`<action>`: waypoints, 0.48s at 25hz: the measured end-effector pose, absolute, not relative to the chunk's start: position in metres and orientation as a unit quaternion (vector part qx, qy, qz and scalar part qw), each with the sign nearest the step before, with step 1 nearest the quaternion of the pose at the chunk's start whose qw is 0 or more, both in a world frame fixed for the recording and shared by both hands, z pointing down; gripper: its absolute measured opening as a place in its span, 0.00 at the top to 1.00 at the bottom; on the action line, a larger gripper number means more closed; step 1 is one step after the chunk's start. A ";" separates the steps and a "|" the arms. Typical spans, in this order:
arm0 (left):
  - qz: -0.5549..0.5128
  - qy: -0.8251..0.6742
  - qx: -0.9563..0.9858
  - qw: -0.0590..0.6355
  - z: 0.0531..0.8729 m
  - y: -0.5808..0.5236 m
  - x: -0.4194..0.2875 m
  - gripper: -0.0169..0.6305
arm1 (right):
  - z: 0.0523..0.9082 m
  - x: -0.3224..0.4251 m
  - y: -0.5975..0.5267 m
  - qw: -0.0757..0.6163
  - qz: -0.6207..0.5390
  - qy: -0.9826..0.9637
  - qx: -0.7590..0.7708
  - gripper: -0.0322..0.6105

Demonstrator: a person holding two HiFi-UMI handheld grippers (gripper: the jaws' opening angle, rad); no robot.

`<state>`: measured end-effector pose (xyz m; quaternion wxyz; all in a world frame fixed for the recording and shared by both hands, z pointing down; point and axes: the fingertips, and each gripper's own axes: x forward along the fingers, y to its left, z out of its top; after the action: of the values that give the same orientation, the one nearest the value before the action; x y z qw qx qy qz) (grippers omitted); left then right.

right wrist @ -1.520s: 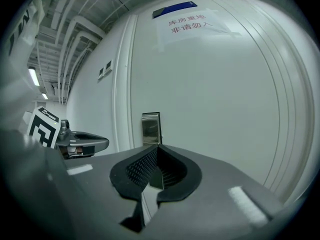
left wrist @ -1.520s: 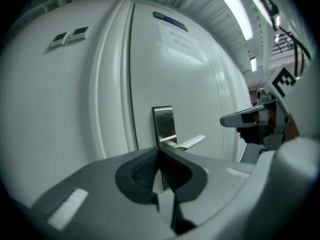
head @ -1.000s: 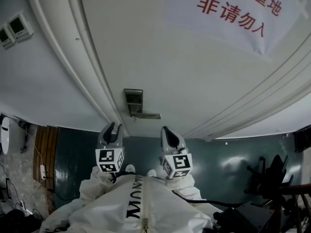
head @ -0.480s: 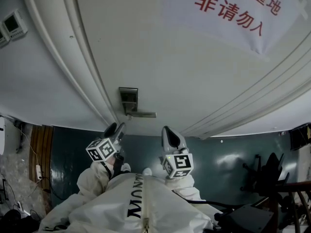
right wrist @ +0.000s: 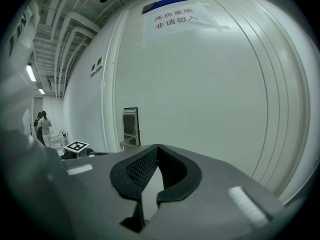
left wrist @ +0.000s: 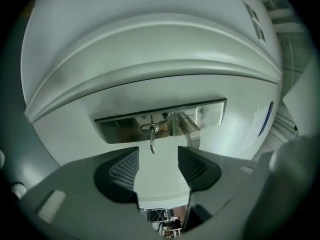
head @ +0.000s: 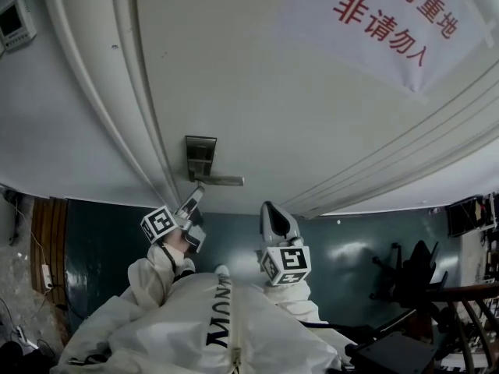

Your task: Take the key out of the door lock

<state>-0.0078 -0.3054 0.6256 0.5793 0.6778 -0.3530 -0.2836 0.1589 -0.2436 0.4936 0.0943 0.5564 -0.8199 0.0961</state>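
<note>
A steel lock plate (left wrist: 160, 120) sits on the white door (head: 296, 107). A small metal key (left wrist: 151, 135) sticks out of its keyhole, and the lever handle (left wrist: 189, 129) is just right of it. My left gripper (left wrist: 157, 156) is open, turned on its side, with its pads either side of the key's line and a little short of it; nothing is between them. In the head view the left gripper (head: 195, 195) points up at the lock plate (head: 200, 156), just below the handle (head: 220, 181). My right gripper (head: 271, 218) hangs shut and empty, right of the lock.
A white paper sign (head: 390, 29) with red characters is taped to the door's upper right. Wall panels (head: 15, 22) sit left of the door frame. Dark equipment (head: 413, 275) stands on the floor at the right. A person (right wrist: 44, 121) stands far off.
My left gripper has rolled onto its side and risen toward the lock plate. The right gripper has hardly moved. The head view has shifted slightly.
</note>
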 end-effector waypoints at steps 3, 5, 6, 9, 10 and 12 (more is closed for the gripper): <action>-0.317 -0.336 0.657 0.596 0.629 -0.315 -0.006 0.60 | 0.492 0.162 -0.244 0.097 0.093 -0.817 0.560 0.95; -0.334 -0.330 0.643 0.605 0.632 -0.321 -0.005 0.60 | 0.492 0.165 -0.245 0.097 0.094 -0.815 0.564 0.95; -0.343 -0.327 0.637 0.609 0.633 -0.323 -0.005 0.61 | 0.492 0.166 -0.245 0.096 0.095 -0.813 0.566 0.95; -0.361 -0.322 0.621 0.617 0.636 -0.328 -0.005 0.62 | 0.493 0.166 -0.247 0.097 0.097 -0.813 0.566 0.95; -0.364 -0.322 0.617 0.618 0.636 -0.328 -0.006 0.62 | 0.493 0.165 -0.247 0.097 0.097 -0.814 0.565 0.95; -0.372 -0.320 0.612 0.620 0.636 -0.331 -0.006 0.64 | 0.493 0.164 -0.247 0.097 0.098 -0.815 0.563 0.95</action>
<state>-0.0059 -0.3308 0.6361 0.6200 0.6123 -0.3201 -0.3717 0.1641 -0.2472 0.4932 0.0970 0.5634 -0.8146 0.0977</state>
